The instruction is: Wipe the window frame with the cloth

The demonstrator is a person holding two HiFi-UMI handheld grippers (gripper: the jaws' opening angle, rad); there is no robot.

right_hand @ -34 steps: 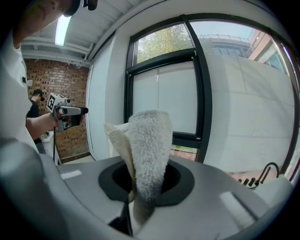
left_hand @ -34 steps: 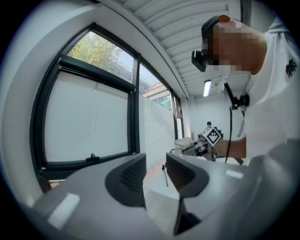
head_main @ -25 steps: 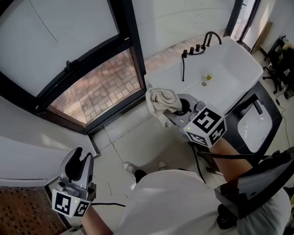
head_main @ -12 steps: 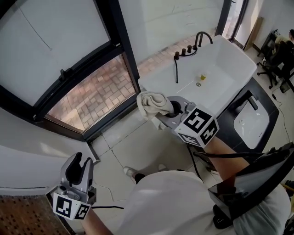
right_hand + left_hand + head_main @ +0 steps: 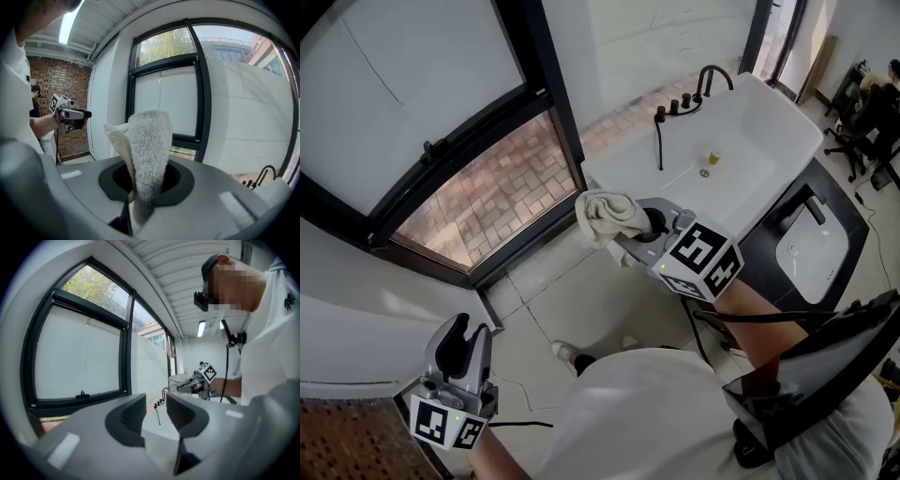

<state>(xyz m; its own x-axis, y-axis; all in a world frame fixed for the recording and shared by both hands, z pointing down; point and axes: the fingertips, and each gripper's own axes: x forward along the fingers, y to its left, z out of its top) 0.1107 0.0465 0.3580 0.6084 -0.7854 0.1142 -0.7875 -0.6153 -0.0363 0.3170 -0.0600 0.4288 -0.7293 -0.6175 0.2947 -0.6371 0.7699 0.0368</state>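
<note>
The black window frame [image 5: 546, 89] runs along the left of the head view, with a lower rail [image 5: 483, 265] near the floor. My right gripper [image 5: 630, 232] is shut on a cream terry cloth [image 5: 604, 214] and holds it in the air, just right of the frame's lower corner and apart from it. In the right gripper view the cloth [image 5: 147, 150] stands folded up out of the right gripper [image 5: 146, 183], with the frame [image 5: 201, 89] behind. My left gripper [image 5: 461, 336] hangs low at the left, open by a narrow gap with nothing in it [image 5: 156, 411].
A white basin [image 5: 769, 141] with a black faucet [image 5: 712, 77] stands to the right of the window. A latch handle [image 5: 428, 148] sits on the frame's middle rail. Brick paving [image 5: 487, 197] shows through the lower pane. My shoe [image 5: 565, 349] is on the tiled floor.
The right gripper with the cloth has moved a little left, closer to the window frame. The left gripper has hardly moved.
</note>
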